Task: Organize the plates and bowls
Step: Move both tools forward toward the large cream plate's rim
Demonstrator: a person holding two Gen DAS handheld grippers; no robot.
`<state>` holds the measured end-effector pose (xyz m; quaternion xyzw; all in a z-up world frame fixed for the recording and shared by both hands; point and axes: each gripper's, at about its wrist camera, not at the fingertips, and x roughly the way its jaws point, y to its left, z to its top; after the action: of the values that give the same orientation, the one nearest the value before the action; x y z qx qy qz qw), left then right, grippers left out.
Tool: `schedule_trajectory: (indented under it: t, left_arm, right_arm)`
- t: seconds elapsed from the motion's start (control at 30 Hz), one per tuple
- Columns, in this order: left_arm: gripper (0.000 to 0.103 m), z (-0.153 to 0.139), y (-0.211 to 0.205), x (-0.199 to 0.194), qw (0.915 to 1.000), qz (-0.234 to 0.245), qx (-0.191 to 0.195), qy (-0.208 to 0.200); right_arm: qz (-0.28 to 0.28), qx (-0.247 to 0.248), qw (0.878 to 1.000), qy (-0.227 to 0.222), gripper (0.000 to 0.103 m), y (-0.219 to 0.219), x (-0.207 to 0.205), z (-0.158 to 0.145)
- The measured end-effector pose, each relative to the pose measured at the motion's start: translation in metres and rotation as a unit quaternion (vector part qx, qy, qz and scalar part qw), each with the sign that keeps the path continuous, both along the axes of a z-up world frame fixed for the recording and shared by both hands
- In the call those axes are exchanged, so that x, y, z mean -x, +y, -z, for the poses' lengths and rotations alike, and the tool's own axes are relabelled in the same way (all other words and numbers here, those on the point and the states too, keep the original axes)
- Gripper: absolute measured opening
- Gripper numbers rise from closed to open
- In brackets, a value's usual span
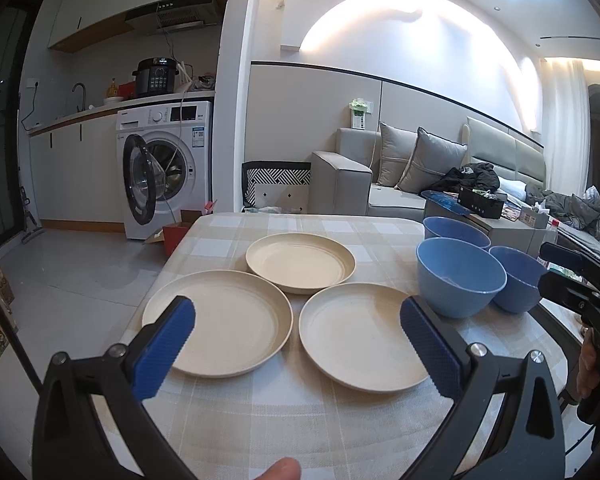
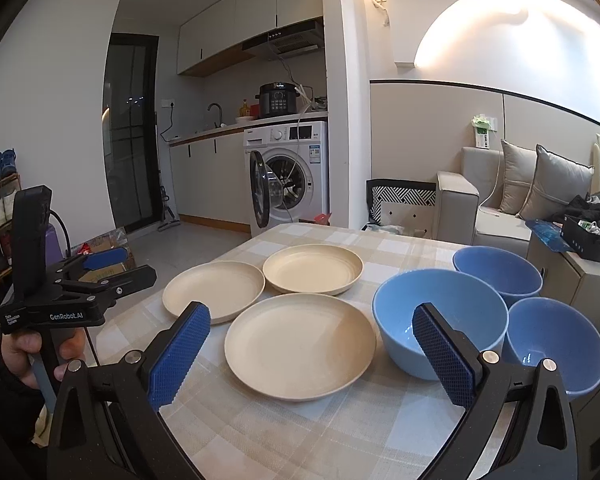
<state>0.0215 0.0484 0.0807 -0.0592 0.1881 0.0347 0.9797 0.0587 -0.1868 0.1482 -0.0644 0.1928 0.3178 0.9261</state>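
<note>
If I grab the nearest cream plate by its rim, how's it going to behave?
The nearest cream plate looks rigid, so it should lift as one piece, not flex. Its matte speckled surface suggests light plastic or fibre, probably easy to carry. It lies flat on the checked tablecloth with a low rim, so getting a finger under the edge may be fiddly.

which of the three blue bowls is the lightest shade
The light blue bowl beside the nearest cream plate; the other two bowls are a deeper blue.

Only legible txt: "GenRobot.AI" in white on black body of left gripper (image 2: 110, 266); appliance labels too blurry.
</note>
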Motion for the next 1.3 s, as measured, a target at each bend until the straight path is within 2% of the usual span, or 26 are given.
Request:
schedule_trajectory:
  t: [0.17, 0.57, 0.93, 1.3]
  left_arm:
    - [0.103, -0.01, 0.002, -0.01, 1.0, 0.0, 0.006, 0.003]
    - [0.103, -0.039, 0.002, -0.027, 0.9999, 0.001, -0.017, 0.0]
    - [0.103, -0.058, 0.026, -0.049, 0.9995, -0.025, -0.015, 0.009]
    - [0.103, -0.071, 0.035, -0.071, 0.9993, -0.027, -0.021, 0.012]
  right_arm:
    - [0.001, -0.002, 1.0, 0.002, 0.103, 0.001, -0.012, -0.016]
    - [-0.01, -0.001, 1.0, 0.003, 0.103, 0.013, -0.038, -0.045]
    - [-0.028, -0.009, 0.999, 0.022, 0.103, 0.029, -0.078, -0.069]
    - [-0.022, -0.008, 1.0, 0.014, 0.103, 0.035, -0.113, -0.093]
